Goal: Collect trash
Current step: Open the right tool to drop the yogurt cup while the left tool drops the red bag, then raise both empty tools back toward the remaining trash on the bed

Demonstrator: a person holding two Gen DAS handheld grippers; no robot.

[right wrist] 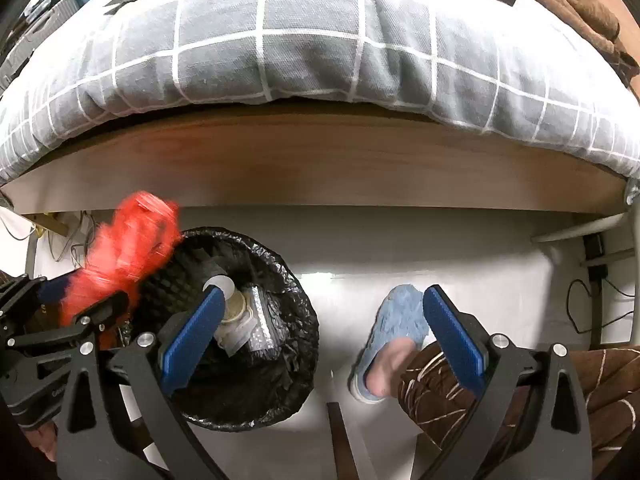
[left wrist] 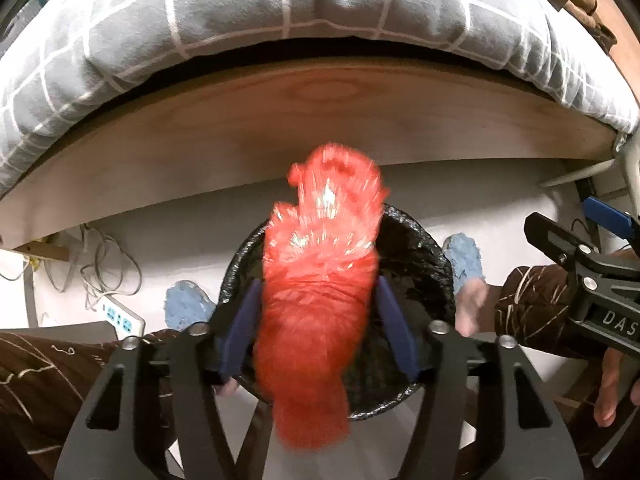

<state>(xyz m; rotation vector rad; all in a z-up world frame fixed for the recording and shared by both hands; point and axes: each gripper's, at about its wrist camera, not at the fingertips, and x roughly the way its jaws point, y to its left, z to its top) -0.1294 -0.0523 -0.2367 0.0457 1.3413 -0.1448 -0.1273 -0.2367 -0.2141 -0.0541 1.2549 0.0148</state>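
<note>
My left gripper [left wrist: 318,312] is shut on a crumpled red plastic bag [left wrist: 320,292], blurred by motion, and holds it right above a bin lined with a black bag [left wrist: 420,272]. In the right wrist view the red bag [right wrist: 124,248] hangs over the bin's left rim, with the left gripper [right wrist: 80,300] under it. The bin [right wrist: 288,320] holds a clear wrapper, a white disc and other scraps [right wrist: 240,312]. My right gripper [right wrist: 324,324] is open and empty, above the floor to the right of the bin. It also shows at the right edge of the left wrist view [left wrist: 580,248].
A wooden bed frame [right wrist: 320,168] with a grey checked quilt [right wrist: 280,40] runs across the back. The person's feet in blue slippers [right wrist: 392,320] stand on either side of the bin. A power strip [left wrist: 120,316] and cables [left wrist: 100,256] lie on the floor at left.
</note>
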